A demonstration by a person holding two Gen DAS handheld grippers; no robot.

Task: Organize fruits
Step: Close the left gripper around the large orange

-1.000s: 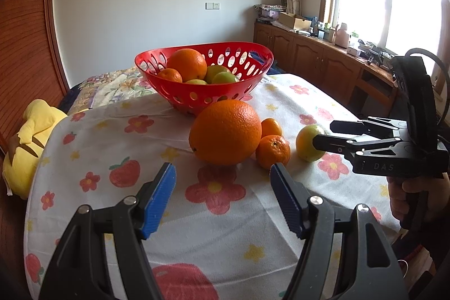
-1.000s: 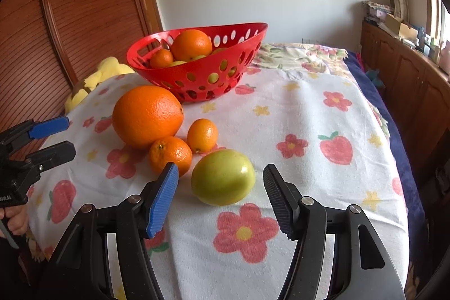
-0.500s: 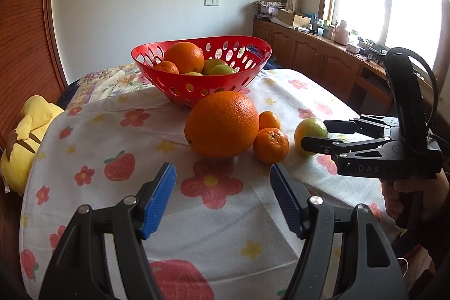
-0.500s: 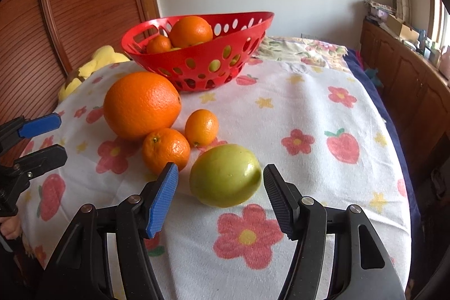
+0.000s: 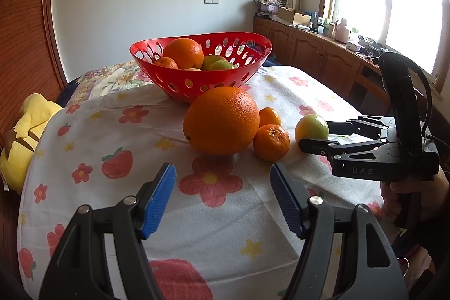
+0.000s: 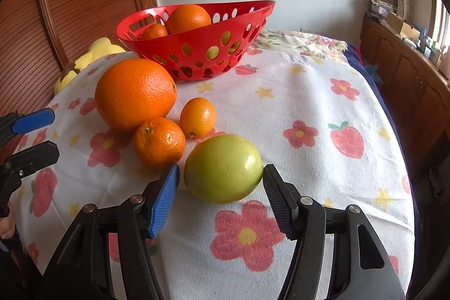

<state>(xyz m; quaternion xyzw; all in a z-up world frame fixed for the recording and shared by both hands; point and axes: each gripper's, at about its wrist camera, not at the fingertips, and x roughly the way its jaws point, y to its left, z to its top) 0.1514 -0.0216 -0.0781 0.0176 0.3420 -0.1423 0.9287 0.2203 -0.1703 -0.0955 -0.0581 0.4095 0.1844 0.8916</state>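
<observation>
On the flower-printed tablecloth (image 6: 323,92), four fruits are still lying loose in front of the red basket (image 6: 197,58), while the basket is already holding at least one large orange, a mandarin and a few green fruits. The loose ones are a big orange (image 6: 135,93), a mandarin (image 6: 159,142) touching its near side, a smaller oval citrus (image 6: 198,117) just beside both, and a yellow-green fruit (image 6: 223,167) lying nearest the right-hand camera.

The right gripper (image 6: 220,194) is reaching around this yellow-green fruit: its jaws have just been closing, with the fruit sitting between them. The black pad appears to be meeting the fruit's right end, while a thin gap is still showing on the blue pad's side, so the grip is judged not yet made. In the left wrist view the same gripper (image 5: 312,135) is straddling the fruit (image 5: 311,127) on the cloth.

The left gripper (image 5: 222,194) is hovering short of the big orange (image 5: 222,121), its jaws standing apart with nothing between them.

The sorting is judged partly done: all four loose fruits are still waiting to go into the basket, and the green one is the piece in hand.
</observation>
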